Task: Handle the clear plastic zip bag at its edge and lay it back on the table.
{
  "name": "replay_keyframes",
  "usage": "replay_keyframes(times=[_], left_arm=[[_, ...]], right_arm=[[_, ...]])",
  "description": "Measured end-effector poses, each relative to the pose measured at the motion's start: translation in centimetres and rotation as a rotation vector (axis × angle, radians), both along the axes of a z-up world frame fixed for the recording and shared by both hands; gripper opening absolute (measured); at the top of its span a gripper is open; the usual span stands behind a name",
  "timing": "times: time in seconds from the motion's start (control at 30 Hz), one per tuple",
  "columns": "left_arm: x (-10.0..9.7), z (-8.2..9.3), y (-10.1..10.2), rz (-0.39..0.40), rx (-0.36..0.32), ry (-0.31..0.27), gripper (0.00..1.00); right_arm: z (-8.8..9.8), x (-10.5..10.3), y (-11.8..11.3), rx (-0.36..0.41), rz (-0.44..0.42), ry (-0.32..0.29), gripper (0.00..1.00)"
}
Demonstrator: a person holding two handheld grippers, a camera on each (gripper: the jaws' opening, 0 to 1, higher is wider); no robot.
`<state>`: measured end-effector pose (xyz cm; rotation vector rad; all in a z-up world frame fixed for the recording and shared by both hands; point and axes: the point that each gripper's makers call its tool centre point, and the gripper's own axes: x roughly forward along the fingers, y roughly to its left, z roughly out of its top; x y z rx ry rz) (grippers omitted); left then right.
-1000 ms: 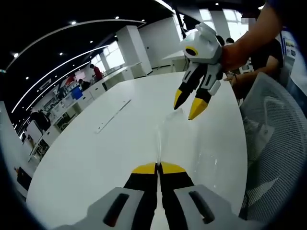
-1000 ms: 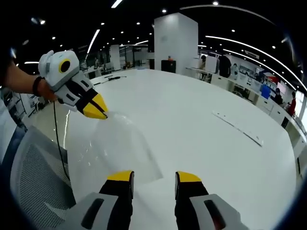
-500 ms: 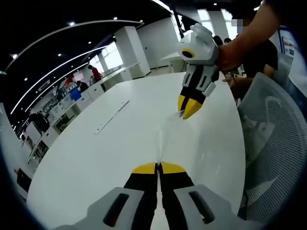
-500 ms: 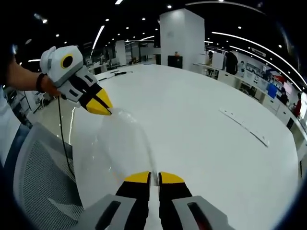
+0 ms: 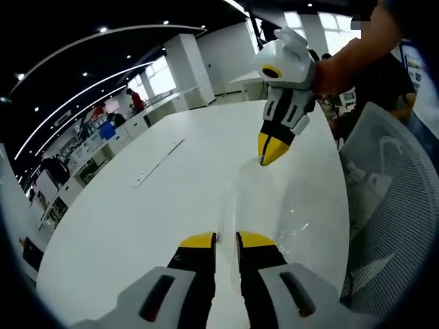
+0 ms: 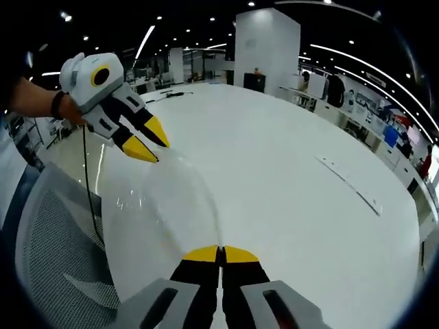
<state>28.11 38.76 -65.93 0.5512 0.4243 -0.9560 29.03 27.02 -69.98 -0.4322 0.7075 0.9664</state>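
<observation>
Right gripper [image 6: 221, 255] is clamped on the zip bag [image 6: 164, 205] edge. Left gripper [image 5: 226, 239], jaws parted, flanks the opposite edge. The bag spans between them above the table [image 6: 288, 178] edge.

- Long ceiling strips and small round spots light the hall brightly and evenly.
- In the left gripper view, windows [image 5: 322, 20] far beyond the fingertips burn out to plain white.
- The white table [image 5: 137, 219] gleams, with soft glare ahead of the fingers [image 5: 197, 241] and only faint shadows.
- In the right gripper view, small glints speckle the clear plastic zip bag [image 6: 161, 205], left of the fingertips [image 6: 204, 254].
- Fisheye bending curves straight lines, most strongly far out from the fingers.
- Distant desks look soft and small.
</observation>
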Motion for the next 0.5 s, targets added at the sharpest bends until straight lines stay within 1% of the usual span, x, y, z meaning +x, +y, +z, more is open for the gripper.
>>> replay_keyframes(times=[0.07,0.13,0.27,0.43,0.5], left_arm=[[0.0,0.3,0.1,-0.001,0.004,-0.005,0.15],[0.0,1.0,-0.1,0.0,-0.008,-0.016,0.15],[0.0,2.1,-1.1,-0.022,-0.01,-0.04,0.15],[-0.3,2.4,-3.5,-0.105,0.018,-0.059,0.14],[-0.6,2.0,-4.5,-0.155,0.053,-0.065,0.13]], right_arm=[[0.0,0.1,-0.2,-0.013,0.01,-0.008,0.0],[0.0,0.1,-0.2,-0.021,0.016,-0.015,0.0],[0.2,-0.4,0.1,-0.028,0.021,-0.027,0.0],[0.4,-1.0,0.9,-0.05,0.076,-0.056,0.0],[0.4,-1.0,1.2,-0.056,0.099,-0.061,0.0]])
